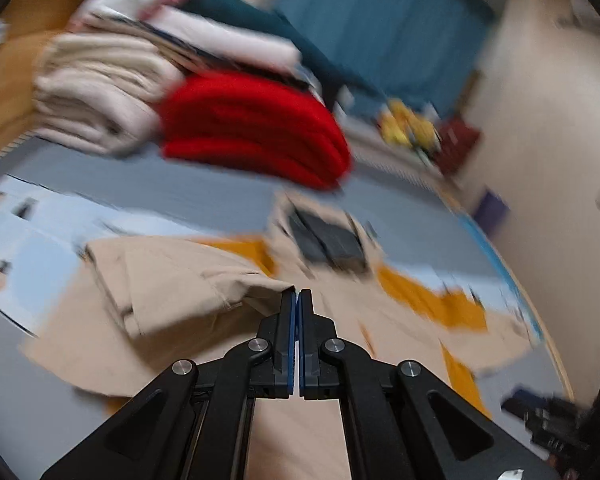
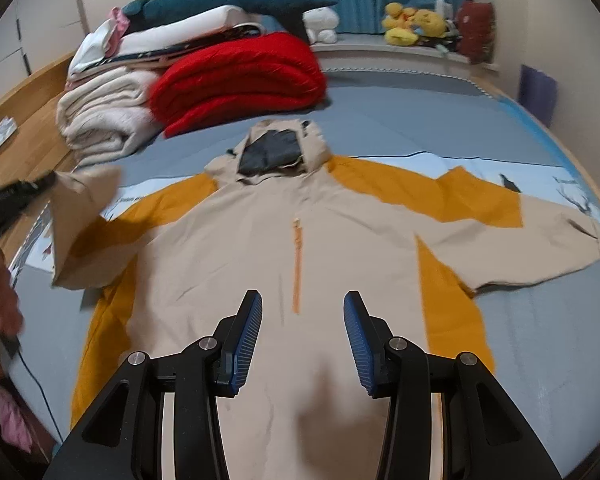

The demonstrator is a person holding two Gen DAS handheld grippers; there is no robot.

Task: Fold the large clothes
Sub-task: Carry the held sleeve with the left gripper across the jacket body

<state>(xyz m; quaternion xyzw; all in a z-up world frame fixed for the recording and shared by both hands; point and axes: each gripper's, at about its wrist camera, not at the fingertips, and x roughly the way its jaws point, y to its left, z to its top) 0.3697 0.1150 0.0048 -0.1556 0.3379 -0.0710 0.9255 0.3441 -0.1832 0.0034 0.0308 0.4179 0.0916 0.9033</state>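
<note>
The jacket (image 2: 236,248) — beige with orange panels and a hood — lies spread face up on the grey-blue bed (image 2: 440,120), its zip running down the middle. The left gripper (image 1: 299,296) is clamped on the beige cuff of one sleeve (image 1: 172,276), lifting it clear of the bed. The right gripper (image 2: 303,300) hovers over the chest, jaws apart, nothing between them. Behind the hood sits a folded red blanket (image 2: 240,76) beside stacked cream bedding (image 2: 104,120).

Both wrist views low over jacket (image 2: 228,248), facing shared bed (image 2: 380,112).
</note>
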